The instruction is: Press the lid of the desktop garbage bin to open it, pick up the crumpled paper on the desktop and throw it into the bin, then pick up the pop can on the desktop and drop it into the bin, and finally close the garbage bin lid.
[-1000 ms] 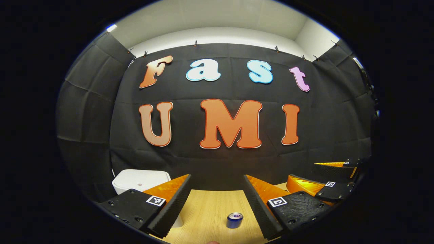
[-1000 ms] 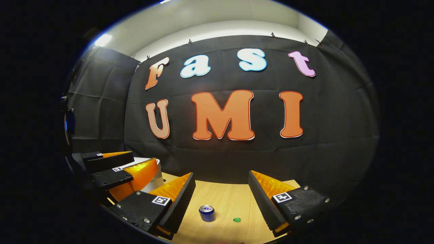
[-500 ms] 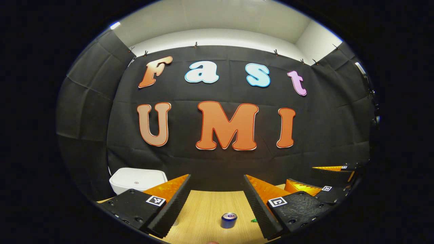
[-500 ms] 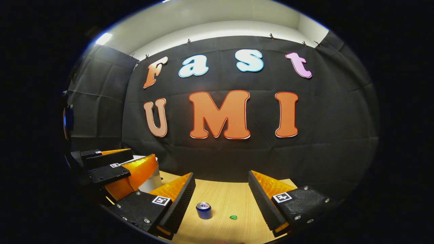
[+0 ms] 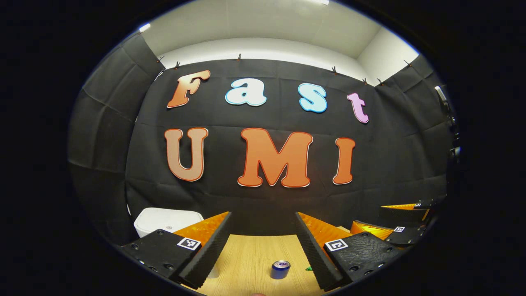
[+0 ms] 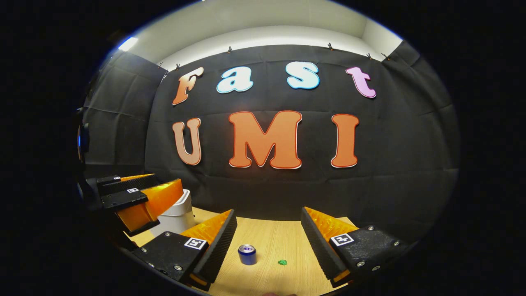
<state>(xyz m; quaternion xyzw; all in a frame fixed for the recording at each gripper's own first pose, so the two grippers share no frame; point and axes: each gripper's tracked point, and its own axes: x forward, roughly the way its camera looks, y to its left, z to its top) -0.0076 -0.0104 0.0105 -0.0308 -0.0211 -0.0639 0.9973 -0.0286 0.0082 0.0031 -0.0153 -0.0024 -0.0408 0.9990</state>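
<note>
The white garbage bin [image 5: 168,220] sits lid-down at the bench's [image 6: 283,242] left, pop can [image 6: 247,254] and green crumpled paper [image 6: 282,262] ahead. My left claw [image 5: 263,246] and right claw [image 6: 267,242] both gape, empty. An off-centre press might shove the bin.

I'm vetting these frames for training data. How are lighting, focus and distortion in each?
Left gripper view: sharp, evenly lit; fisheye bends the desktop; a glint on the pop can top. Right gripper view: equally sharp; crumpled paper tiny yet crisp; white garbage bin half behind the left gripper.
</note>
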